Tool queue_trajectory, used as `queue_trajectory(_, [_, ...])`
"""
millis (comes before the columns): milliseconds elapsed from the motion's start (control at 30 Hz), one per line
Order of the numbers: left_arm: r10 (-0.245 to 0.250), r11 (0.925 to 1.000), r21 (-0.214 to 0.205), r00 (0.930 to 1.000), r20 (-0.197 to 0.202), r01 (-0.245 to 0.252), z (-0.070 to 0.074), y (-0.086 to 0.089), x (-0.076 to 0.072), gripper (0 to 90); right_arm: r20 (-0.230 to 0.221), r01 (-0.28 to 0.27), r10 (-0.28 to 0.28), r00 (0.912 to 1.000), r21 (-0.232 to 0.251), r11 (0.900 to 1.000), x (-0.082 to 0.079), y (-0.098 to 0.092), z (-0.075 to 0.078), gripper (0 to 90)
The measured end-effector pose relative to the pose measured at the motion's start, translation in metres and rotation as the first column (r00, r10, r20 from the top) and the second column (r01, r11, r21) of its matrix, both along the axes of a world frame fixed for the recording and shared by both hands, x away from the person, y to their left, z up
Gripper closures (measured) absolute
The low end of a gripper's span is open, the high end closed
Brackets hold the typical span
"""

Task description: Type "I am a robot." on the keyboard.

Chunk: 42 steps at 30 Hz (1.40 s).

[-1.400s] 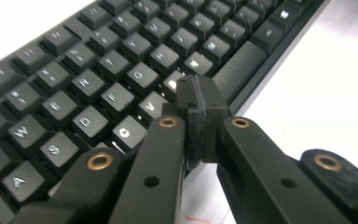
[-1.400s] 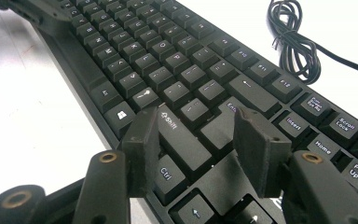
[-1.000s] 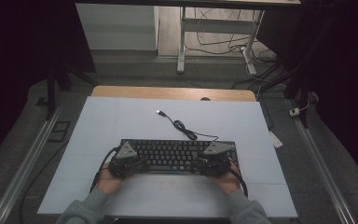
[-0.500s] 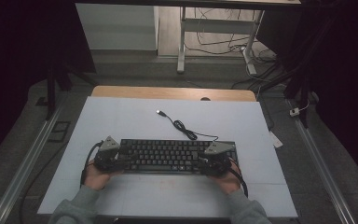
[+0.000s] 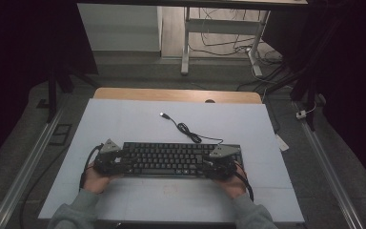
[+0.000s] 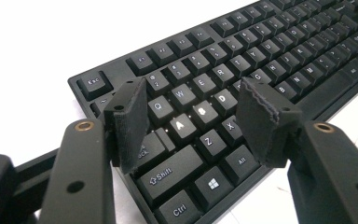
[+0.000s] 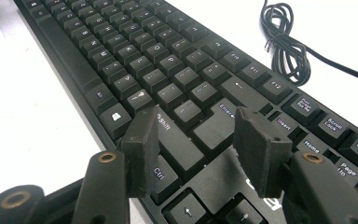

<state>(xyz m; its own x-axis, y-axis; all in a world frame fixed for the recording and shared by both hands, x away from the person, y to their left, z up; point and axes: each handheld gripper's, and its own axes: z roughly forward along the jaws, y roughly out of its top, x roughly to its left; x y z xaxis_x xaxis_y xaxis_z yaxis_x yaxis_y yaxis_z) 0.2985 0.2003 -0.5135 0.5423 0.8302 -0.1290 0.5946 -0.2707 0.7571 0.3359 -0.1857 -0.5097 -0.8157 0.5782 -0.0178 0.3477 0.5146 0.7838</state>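
A flat black plastic keyboard with matte square keys lies near the front of the smooth white table. The left gripper hovers over its left end, jaws just opened wide, nothing between. The right gripper hovers over the right end, also wide and empty.

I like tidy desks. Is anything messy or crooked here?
Nothing looks broken or spilled. The keyboard lies straight on the table; its cable trails loose behind it, unplugged.
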Motion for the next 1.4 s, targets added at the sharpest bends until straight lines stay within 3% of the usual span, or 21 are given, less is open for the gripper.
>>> queue_trajectory(400, [0.01, 0.9998, 0.019, 0.9998, 0.018, -0.01, 0.001, 0.003, 0.002, 52.6, 0.001, 0.004, -0.004, 1.0, -0.007, 1.0, 0.001, 0.0, -0.001, 50.3])
queue_trajectory(600, [-0.015, 0.9992, 0.038, 0.9997, 0.021, 0.014, 0.0, 0.0, 0.003, 69.1, 0.003, 0.002, -0.002, 1.0, -0.016, 0.9999, 0.0, 0.0, -0.001, 50.3])
queue_trajectory(800, [-0.044, 0.9954, 0.085, 0.999, 0.013, 0.043, -0.001, -0.006, 0.004, 88.9, 0.0, 0.006, -0.006, 1.0, -0.026, 0.9996, 0.001, 0.0, -0.001, 50.3])
queue_trajectory(1133, [-0.055, 0.9861, 0.157, 0.9984, -0.01, 0.056, -0.009, -0.016, 0.011, 89.1, -0.004, -0.005, 0.005, 1.0, -0.035, 0.9994, 0.001, 0.002, -0.003, 50.1])
queue_trajectory(1400, [-0.038, 0.9861, 0.161, 0.9992, -0.01, 0.04, -0.011, -0.016, 0.014, 89.0, -0.005, -0.007, 0.007, 1.0, -0.035, 0.9994, 0.0, 0.002, -0.003, 49.9])
